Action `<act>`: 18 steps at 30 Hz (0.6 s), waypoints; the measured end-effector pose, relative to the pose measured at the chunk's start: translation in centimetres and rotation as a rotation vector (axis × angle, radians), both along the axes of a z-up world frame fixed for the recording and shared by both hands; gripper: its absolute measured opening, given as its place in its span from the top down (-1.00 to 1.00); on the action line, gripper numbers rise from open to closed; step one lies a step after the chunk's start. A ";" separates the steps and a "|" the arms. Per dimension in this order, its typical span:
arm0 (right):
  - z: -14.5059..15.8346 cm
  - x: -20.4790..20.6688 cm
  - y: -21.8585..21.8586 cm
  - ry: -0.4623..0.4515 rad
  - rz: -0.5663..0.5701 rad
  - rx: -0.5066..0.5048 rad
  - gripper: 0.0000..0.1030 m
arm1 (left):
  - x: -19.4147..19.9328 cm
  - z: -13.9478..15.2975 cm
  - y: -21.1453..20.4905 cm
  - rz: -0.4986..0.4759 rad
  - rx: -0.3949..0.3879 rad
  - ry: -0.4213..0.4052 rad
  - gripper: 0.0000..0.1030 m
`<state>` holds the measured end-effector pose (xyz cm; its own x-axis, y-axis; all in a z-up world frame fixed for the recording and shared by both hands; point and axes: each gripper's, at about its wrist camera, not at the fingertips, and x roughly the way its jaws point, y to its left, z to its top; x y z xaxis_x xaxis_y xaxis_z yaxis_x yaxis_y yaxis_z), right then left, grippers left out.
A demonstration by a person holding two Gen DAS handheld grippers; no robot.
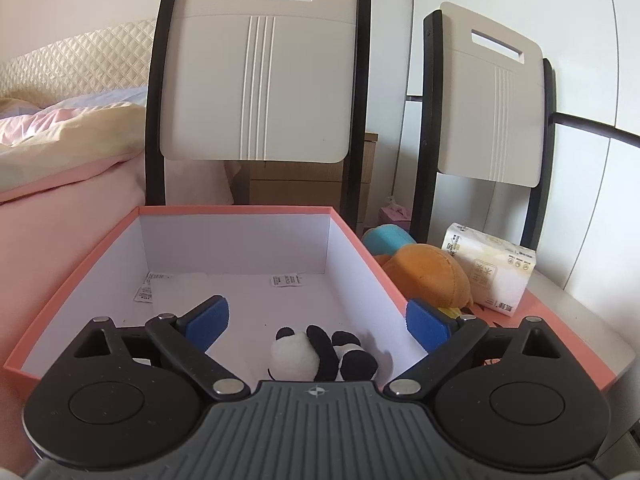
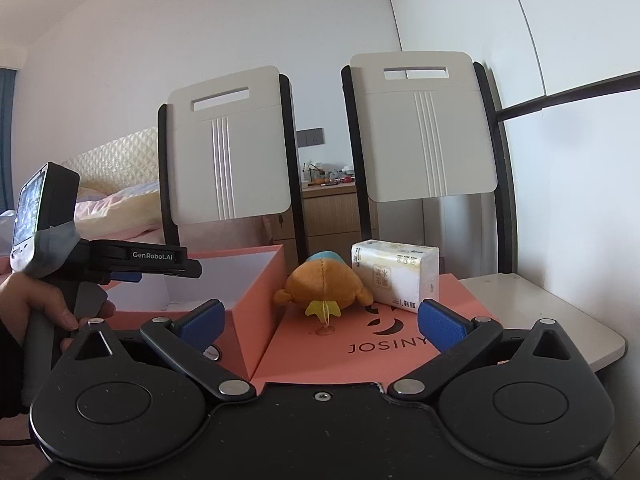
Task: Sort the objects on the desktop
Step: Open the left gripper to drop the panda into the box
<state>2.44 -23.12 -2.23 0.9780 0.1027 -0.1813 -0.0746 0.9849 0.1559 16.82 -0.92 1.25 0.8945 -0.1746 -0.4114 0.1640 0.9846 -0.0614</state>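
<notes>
The panda plush (image 1: 320, 354) lies in the box (image 1: 356, 240), beneath the wide-open, empty left tool (image 1: 316, 320). The orange plush (image 2: 322, 284) and tissue pack (image 2: 396, 276) sit on the lid (image 2: 360, 356) right of the box, straight ahead of the right tool (image 2: 320, 324), also agape and empty, probably the nearer one.

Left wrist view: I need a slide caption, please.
Open left hand-held gripper above a black-and-white panda plush lying inside the pink cardboard box.

Panda toy (image 1: 320, 354) in box (image 1: 236, 210)
</notes>
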 end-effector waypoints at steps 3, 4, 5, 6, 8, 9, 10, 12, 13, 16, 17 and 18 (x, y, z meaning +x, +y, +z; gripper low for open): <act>0.1 -1.8 0.0 -0.023 0.002 0.009 -0.99 | -2.1 0.5 -0.1 -0.008 -0.003 -0.009 -0.90; 0.1 -2.4 0.0 -0.031 0.003 0.012 -0.99 | -2.9 0.6 -0.2 -0.010 -0.004 -0.014 -0.90; 0.2 -3.0 0.0 -0.039 0.004 0.015 -0.99 | -3.6 0.7 -0.2 -0.009 -0.006 -0.018 -0.91; 0.2 -3.6 0.1 -0.047 0.004 0.018 -0.99 | -4.4 0.9 -0.3 -0.007 -0.011 -0.023 -0.92; 0.2 -4.9 0.1 -0.057 0.006 0.022 -0.99 | -5.9 1.2 -0.4 -0.008 -0.021 -0.037 -0.92; 0.2 -5.5 0.1 -0.063 0.006 0.025 -0.99 | -6.7 1.4 -0.5 -0.015 -0.022 -0.043 -0.92; 0.2 -6.0 0.0 -0.072 0.003 0.024 -0.99 | -7.3 1.7 -0.6 -0.019 -0.023 -0.050 -0.92; 0.3 -7.0 -0.2 -0.092 -0.006 0.019 -0.99 | -8.7 2.2 -1.0 -0.027 -0.024 -0.069 -0.93; 0.3 -7.3 -0.3 -0.100 -0.011 0.018 -0.99 | -9.3 2.4 -1.2 -0.032 -0.025 -0.079 -0.93; 0.6 -7.6 -0.9 -0.119 -0.022 0.019 -0.99 | -10.9 2.8 -1.6 -0.037 -0.036 -0.094 -0.94; 0.6 -7.6 -1.0 -0.124 -0.023 0.019 -0.99 | -11.3 2.8 -1.7 -0.038 -0.042 -0.095 -0.95; 0.7 -7.6 -1.1 -0.128 -0.024 0.020 -0.99 | -11.6 2.8 -1.7 -0.038 -0.047 -0.095 -0.95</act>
<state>-5.15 -24.27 -1.54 0.9953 0.0818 -0.0526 -0.0720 0.9835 0.1660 5.27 -2.65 4.04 0.9216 -0.2264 -0.3153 0.2086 0.9739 -0.0898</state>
